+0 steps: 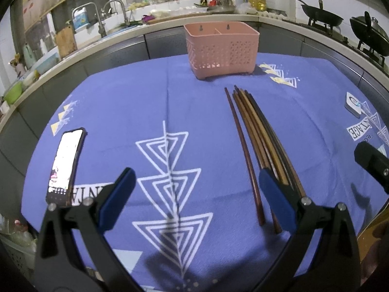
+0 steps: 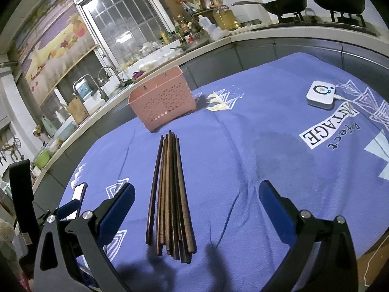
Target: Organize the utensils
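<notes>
Several dark wooden chopsticks [image 1: 257, 141] lie in a loose bundle on the blue cloth, pointing toward a pink perforated utensil basket [image 1: 221, 48] with two compartments at the table's far edge. My left gripper [image 1: 194, 189] is open and empty, just left of the chopsticks' near ends. In the right wrist view, my right gripper [image 2: 197, 204] is open and empty, with the near ends of the chopsticks [image 2: 170, 189] between its fingers, low over the cloth. The basket [image 2: 163, 99] stands beyond them.
A phone [image 1: 65, 165] with a lit screen lies at the left of the cloth. A small white device [image 2: 321, 95] with a cable sits at the right. Behind the table runs a kitchen counter with a sink, bottles and woks [image 2: 287, 4].
</notes>
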Tool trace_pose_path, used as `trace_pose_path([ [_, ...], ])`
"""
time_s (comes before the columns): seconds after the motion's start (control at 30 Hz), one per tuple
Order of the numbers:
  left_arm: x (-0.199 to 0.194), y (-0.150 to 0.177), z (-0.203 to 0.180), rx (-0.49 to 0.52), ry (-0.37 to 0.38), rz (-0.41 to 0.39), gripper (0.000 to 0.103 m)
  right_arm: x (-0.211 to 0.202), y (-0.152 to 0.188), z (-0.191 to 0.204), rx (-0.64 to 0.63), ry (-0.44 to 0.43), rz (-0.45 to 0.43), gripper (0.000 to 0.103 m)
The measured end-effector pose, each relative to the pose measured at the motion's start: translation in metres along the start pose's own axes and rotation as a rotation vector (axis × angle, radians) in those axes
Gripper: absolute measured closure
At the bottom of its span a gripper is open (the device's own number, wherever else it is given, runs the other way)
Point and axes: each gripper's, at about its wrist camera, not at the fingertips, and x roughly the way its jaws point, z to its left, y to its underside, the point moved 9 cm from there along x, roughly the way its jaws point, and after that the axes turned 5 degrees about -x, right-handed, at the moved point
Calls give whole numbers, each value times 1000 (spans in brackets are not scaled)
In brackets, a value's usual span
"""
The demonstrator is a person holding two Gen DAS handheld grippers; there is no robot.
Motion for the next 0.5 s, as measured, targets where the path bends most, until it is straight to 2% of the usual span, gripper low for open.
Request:
trace_pose_path([
  [0.23,4,4,1,-4,12,15,6,-1,-1,-1,3,2,-3,3],
  [0.37,5,5,-1,-3,38,22,7,-5,-8,-3,-27,23,-33,4],
  [0.43,8,1,1,-7,55,25,15,-3,-10,2,-114,48,-22,15],
  [0.5,13,-2,3,-28,89,45,24,9,-2,10,-224,48,52,47],
])
